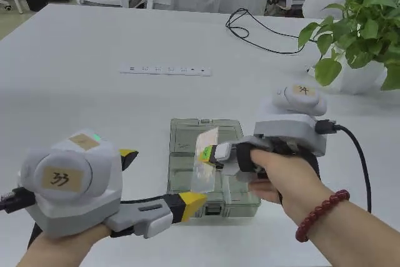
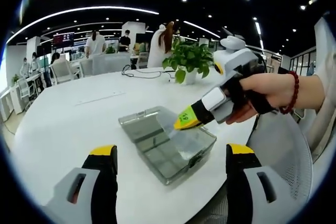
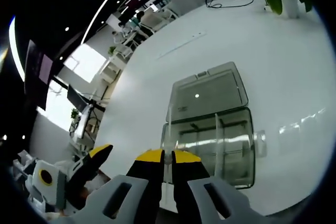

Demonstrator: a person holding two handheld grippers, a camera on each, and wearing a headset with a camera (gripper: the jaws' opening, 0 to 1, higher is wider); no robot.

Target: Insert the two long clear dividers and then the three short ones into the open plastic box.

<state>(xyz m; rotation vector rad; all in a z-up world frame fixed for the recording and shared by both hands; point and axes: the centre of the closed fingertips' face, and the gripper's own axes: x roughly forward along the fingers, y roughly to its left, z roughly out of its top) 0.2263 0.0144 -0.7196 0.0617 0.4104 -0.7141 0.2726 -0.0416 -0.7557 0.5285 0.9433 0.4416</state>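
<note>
1. White tabletop carries the open box close to the person, with its lid laid flat behind the tray.
2. Some partitions seem to stand in the tray already, judging by the right gripper view. I cannot tell how many.
3. One clear divider hangs tilted over the tray's left part. Whether its lower edge touches the box is unclear.
4. The right claw is pinched almost closed on the divider's upper end.
5. The left claw gapes wide with nothing in it, just beside the box's near left corner.
6. The step in hand looks like seating this divider. The next move probably calls for standing it upright, lining it up with its slots and pressing down. The free claw could steady the box.
7. Farther off lie a power strip, a black cable and a potted plant.
</note>
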